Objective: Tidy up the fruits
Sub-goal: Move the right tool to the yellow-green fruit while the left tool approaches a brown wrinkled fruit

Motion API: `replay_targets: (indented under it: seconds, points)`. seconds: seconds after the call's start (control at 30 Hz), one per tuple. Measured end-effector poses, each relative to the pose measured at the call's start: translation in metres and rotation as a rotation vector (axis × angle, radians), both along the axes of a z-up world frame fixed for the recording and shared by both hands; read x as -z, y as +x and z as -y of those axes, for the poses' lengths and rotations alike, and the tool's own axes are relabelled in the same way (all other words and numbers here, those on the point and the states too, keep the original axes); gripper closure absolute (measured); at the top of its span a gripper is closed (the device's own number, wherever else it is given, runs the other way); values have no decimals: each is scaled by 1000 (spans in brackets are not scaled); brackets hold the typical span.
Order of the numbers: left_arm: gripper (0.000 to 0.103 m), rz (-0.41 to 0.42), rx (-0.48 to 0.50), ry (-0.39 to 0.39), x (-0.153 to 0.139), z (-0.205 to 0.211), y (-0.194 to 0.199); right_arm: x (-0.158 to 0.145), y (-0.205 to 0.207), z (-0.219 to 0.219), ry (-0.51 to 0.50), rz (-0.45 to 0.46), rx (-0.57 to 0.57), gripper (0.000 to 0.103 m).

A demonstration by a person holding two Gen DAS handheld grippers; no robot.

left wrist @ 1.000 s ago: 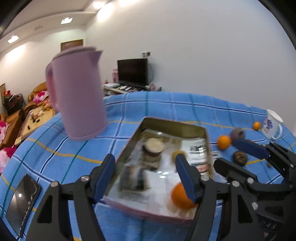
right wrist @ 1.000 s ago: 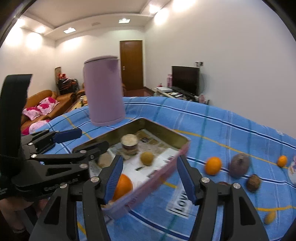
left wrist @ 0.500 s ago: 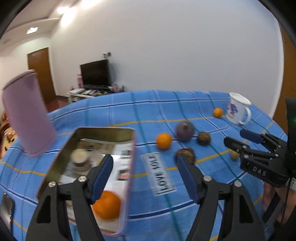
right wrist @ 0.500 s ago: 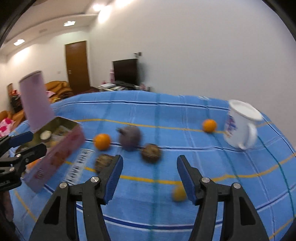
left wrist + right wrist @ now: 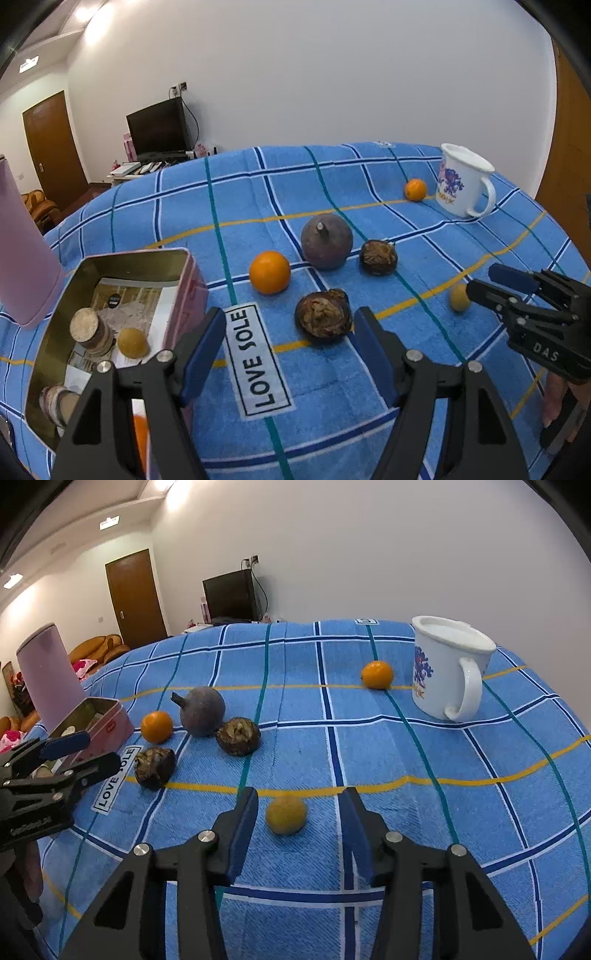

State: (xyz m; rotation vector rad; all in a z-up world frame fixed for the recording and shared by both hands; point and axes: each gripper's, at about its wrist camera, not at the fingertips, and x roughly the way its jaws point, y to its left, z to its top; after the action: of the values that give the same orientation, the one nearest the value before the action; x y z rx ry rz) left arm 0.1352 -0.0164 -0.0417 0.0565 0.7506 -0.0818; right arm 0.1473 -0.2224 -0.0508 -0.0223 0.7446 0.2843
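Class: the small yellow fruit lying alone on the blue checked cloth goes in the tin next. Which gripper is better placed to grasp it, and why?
Right. The right gripper already brackets the small yellow fruit, fingers closing but not touching. The left gripper faces a brown fruit.

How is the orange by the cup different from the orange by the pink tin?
The orange by the cup looks smaller than the orange by the tin in both views. The cup one sits alone at the far end of the cloth, close to the white cup; the tin one sits among the dark fruits, beside the purple fruit and near the pink tin. Both are round, bright orange, and lie loose on the cloth, untouched.
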Motion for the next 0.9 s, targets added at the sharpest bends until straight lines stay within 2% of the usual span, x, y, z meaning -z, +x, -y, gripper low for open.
replay_targets:
  seconds: [0.2, 0.3, 0.37, 0.57, 0.67, 0.9]
  points:
    - [29, -28, 16, 8, 10, 10, 8, 10, 11, 4, 32, -87, -17, 61]
    - [29, -35, 14, 6, 12, 10, 8, 10, 10, 1, 26, -95, -37, 62]
    - [29, -35, 11, 2, 13, 9, 9, 10, 8, -2, 21, -90, -53, 67]
    - [29, -45, 7, 2, 18, 9, 11, 17, 6, -19, -8, -136, -143, 69]
    - [29, -48, 7, -1, 19, 9, 11, 18, 5, -20, -14, -136, -152, 78]
    - [29, -47, 19, 1, 19, 15, 14, 16, 6, -15, 9, -128, -130, 79]
